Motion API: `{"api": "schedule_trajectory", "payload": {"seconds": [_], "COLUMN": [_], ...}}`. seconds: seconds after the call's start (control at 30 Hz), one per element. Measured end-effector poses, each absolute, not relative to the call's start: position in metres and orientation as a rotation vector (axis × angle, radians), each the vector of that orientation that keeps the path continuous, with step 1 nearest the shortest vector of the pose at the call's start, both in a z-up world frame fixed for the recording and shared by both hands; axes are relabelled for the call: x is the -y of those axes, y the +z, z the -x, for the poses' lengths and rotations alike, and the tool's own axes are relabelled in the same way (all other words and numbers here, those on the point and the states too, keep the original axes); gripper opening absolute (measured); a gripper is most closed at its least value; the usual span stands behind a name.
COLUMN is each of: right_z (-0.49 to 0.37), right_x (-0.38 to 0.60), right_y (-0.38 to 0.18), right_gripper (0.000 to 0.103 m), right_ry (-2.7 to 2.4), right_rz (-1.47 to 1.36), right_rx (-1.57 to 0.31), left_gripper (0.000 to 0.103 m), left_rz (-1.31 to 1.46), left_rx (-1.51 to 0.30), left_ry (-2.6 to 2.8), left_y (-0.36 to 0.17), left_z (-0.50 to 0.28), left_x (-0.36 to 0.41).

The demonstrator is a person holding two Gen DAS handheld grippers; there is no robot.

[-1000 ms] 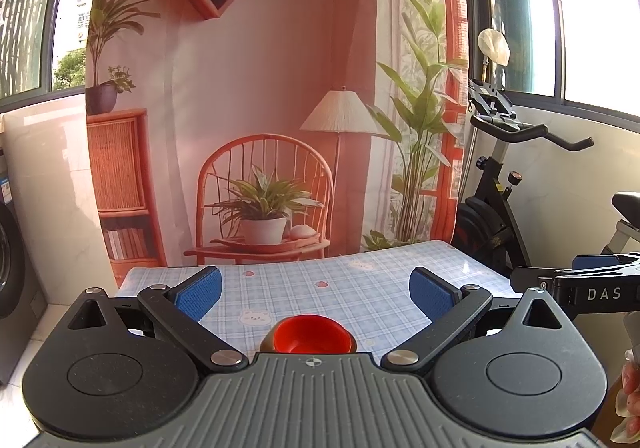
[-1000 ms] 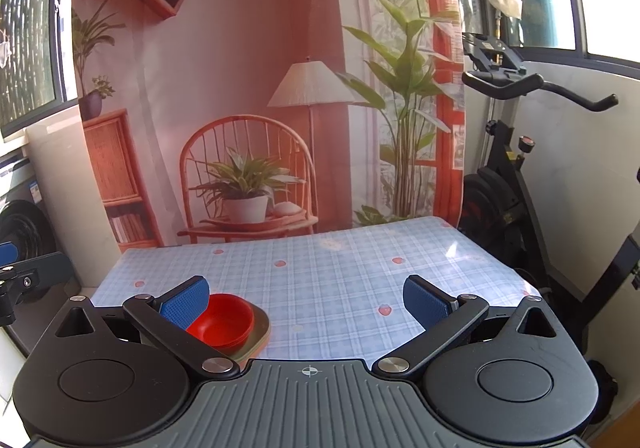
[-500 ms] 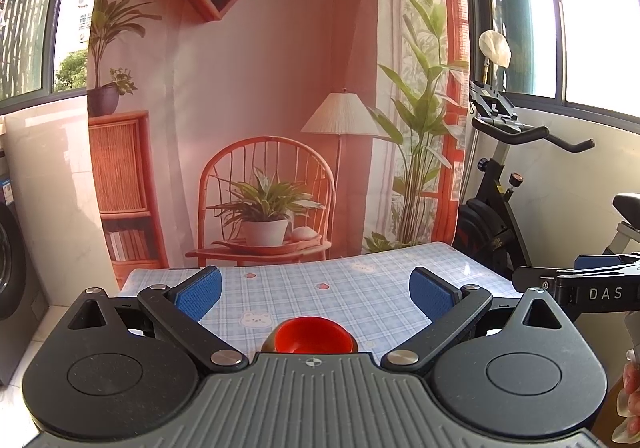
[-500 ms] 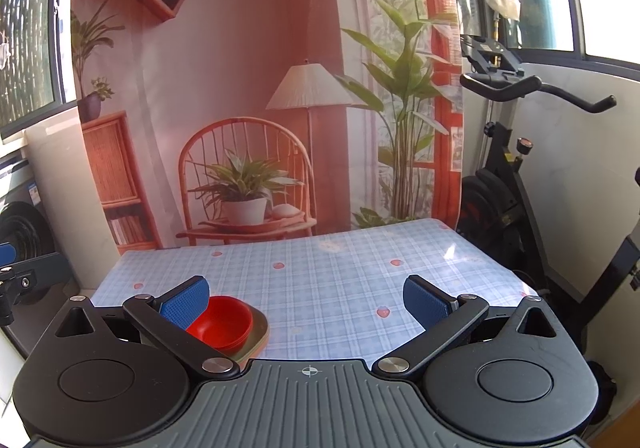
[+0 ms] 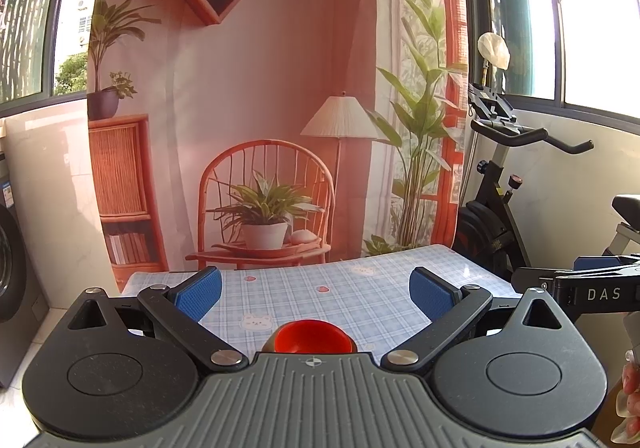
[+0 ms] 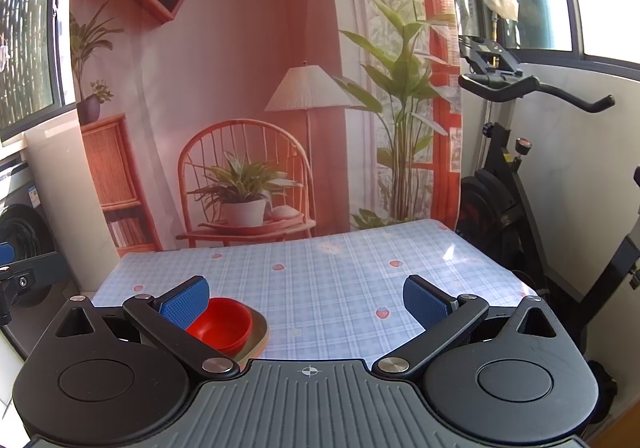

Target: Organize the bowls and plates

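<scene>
- A red bowl (image 6: 222, 322) sits on an olive-tan plate (image 6: 258, 336), near the table's front edge, toward its left side in the right wrist view.
- In that view a second red rim shows just under the bowl, so it looks like two nested bowls; I cannot tell for sure.
- In the left wrist view the bowl (image 5: 314, 336) lies straight ahead, low between the fingers, its near half hidden by the gripper body. Only a sliver of the plate (image 5: 268, 344) shows at its left.
- The table (image 6: 340, 276) wears a pale blue checked cloth with small pink and white motifs.
- The left gripper (image 5: 316, 294) is spread wide, blue pads well apart, holding nothing; it hangs above the table's front edge.
- The right gripper (image 6: 306, 298) is likewise wide apart and empty. Its left pad (image 6: 186, 302) overlaps the bowl in the picture; whether it touches I cannot tell.
- The right gripper also appears at the right edge of the left wrist view, with fingertips of a hand (image 5: 628, 408) below it.
- Behind the table hangs a printed backdrop (image 5: 256, 107) showing a chair, plants, a lamp and shelves.
- An exercise bike (image 6: 516, 151) stands to the right of the table, beside windows.
- A washing machine (image 5: 12, 268) stands at the far left.
</scene>
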State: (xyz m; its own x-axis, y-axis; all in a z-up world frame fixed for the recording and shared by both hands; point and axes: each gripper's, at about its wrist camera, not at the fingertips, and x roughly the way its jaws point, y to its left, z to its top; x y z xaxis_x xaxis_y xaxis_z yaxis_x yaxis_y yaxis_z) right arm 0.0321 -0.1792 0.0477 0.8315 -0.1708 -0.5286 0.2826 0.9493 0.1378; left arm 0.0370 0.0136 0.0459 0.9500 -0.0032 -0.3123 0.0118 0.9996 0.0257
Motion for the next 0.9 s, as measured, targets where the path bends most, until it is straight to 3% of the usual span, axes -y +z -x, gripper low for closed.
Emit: {"api": "schedule_trajectory", "payload": {"seconds": [0.9], "right_z": [-0.0301], "right_x": [0.1784], "right_y": [0.0548], "right_gripper": [0.103], "right_ry": [-0.251], "right_rz": [-0.219], "right_rx": [-0.523], "left_gripper": [0.101], "left_rz": [-0.043], "left_rx": [-0.291], "left_ry": [-0.005], "left_y": [0.0482], "left_z": [-0.0341], "left_x": [-0.0145]}}
